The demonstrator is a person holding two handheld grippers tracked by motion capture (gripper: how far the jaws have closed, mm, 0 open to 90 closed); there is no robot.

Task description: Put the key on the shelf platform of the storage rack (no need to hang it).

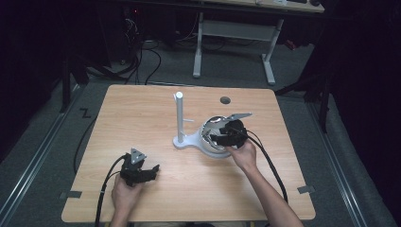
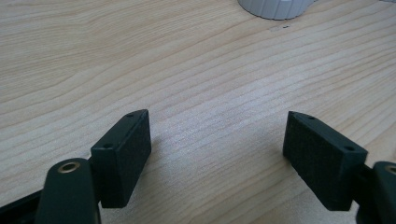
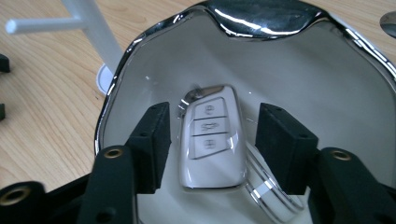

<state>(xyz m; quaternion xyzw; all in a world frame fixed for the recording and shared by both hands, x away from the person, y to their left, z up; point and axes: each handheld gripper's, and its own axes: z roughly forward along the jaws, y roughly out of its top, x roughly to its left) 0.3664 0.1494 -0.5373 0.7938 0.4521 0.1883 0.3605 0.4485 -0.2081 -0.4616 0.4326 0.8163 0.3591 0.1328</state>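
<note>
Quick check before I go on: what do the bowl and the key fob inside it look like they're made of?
Bowl: the inside looks like glossy white glaze, ceramic or enamel perhaps, and the wavy rim looks like chromed or polished metal, since it mirrors the lights.
Key fob: it looks like glossy white plastic with a silvery trim edge; sharp highlights run across its three buttons. I cannot tell whether the trim is metal or plated plastic.

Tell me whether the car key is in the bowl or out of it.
In. The white car key lies on the bowl's white floor between the right gripper's open jaws, apart from both pads.
</note>
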